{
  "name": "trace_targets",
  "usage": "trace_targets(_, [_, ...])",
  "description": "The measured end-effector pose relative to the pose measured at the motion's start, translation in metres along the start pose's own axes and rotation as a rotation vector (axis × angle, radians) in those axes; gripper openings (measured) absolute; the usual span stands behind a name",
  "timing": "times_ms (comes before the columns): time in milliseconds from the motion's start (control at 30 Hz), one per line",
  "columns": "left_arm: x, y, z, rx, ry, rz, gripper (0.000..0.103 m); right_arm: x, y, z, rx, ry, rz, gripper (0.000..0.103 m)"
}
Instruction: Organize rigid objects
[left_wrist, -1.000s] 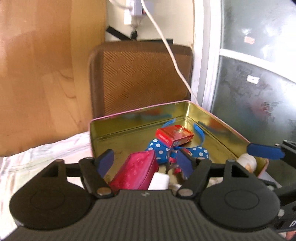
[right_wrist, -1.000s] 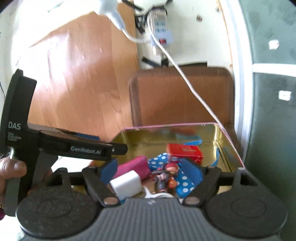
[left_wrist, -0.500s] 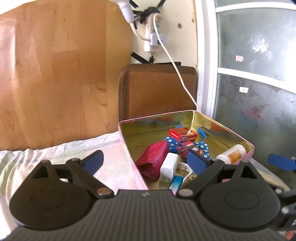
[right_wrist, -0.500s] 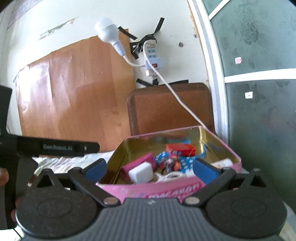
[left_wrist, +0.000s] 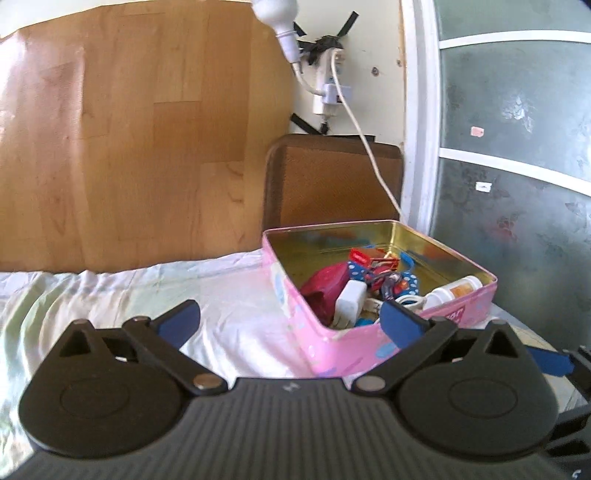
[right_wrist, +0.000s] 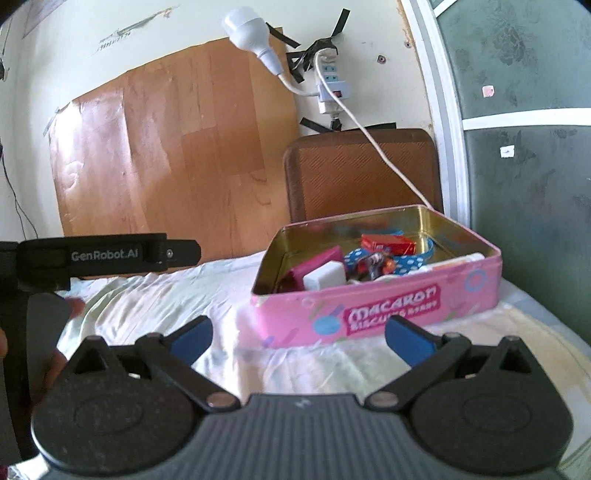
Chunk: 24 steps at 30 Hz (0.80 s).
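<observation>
Pink tin (right_wrist: 376, 306) is sitting on the bed sheet (right_wrist: 155, 295), holding a white charger (right_wrist: 325, 275), red box (right_wrist: 388, 243), bottle (left_wrist: 456, 288). Left gripper (left_wrist: 291, 317) and right gripper (right_wrist: 299, 334) are hovering short of it, jaws just opened wide, both empty.

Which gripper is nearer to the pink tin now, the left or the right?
Left. The left gripper is open with one fingertip overlapping the pink tin at its near corner. The right gripper is open too, short of the tin's lettered side, bed sheet between.
</observation>
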<state>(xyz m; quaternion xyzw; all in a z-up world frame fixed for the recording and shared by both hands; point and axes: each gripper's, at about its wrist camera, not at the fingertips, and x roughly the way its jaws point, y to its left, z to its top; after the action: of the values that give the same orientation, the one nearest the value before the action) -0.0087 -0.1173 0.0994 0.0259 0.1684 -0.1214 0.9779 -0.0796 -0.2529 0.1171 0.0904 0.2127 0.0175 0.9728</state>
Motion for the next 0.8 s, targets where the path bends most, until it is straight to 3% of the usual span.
trace_targets(200, [-0.008, 0.003, -0.013, 0.009, -0.003, 0.016, 0.103, -0.01, 0.014, -0.008, -0.032, -0.01, -0.021, 0.103])
trace_targets(300, [-0.005, 0.002, -0.018, 0.022, 0.052, 0.001, 0.103, -0.013, 0.018, -0.008, -0.031, -0.012, -0.024, 0.103])
trace_targets(667, [-0.009, -0.008, -0.022, 0.11, 0.054, 0.107, 0.103, -0.012, 0.028, -0.013, -0.068, 0.016, -0.067, 0.103])
trace_targets(800, [-0.009, -0.009, -0.024, 0.118, 0.061, 0.1, 0.103, -0.01, 0.025, -0.015, -0.052, 0.029, -0.064, 0.103])
